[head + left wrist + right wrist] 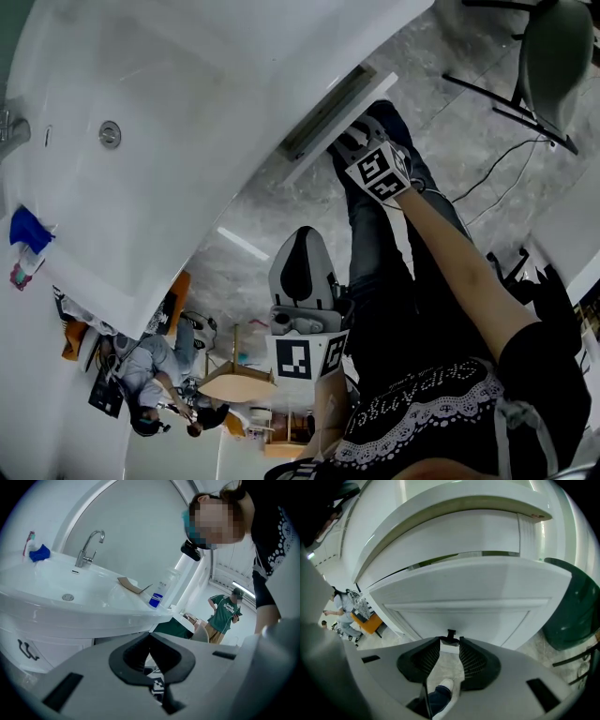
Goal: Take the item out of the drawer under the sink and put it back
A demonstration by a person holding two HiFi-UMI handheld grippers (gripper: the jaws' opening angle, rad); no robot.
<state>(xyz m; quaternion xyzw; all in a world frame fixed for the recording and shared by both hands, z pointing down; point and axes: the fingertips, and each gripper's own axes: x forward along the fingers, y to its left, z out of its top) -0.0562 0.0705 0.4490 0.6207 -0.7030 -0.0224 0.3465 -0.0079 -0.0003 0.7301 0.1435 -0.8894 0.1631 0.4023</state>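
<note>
The white drawer [349,111] under the sink [141,84] stands slightly pulled out, with a dark gap above its front [468,585]. My right gripper [354,133] reaches it at arm's length. Its jaws [450,642] are closed narrowly around the small dark drawer handle [450,634] at the panel's lower edge. My left gripper [302,236] hangs back near my body, away from the drawer. It [150,637] is shut with nothing in it and points up past the basin [70,590]. The drawer's inside and any item in it are hidden.
On the sink stand a faucet [89,548], a blue object [39,553] and a clear bottle with a blue label [158,595]. A dark green bin [574,606] stands right of the cabinet. A chair [553,56] and cables lie on the floor. A person in green [225,613] stands behind.
</note>
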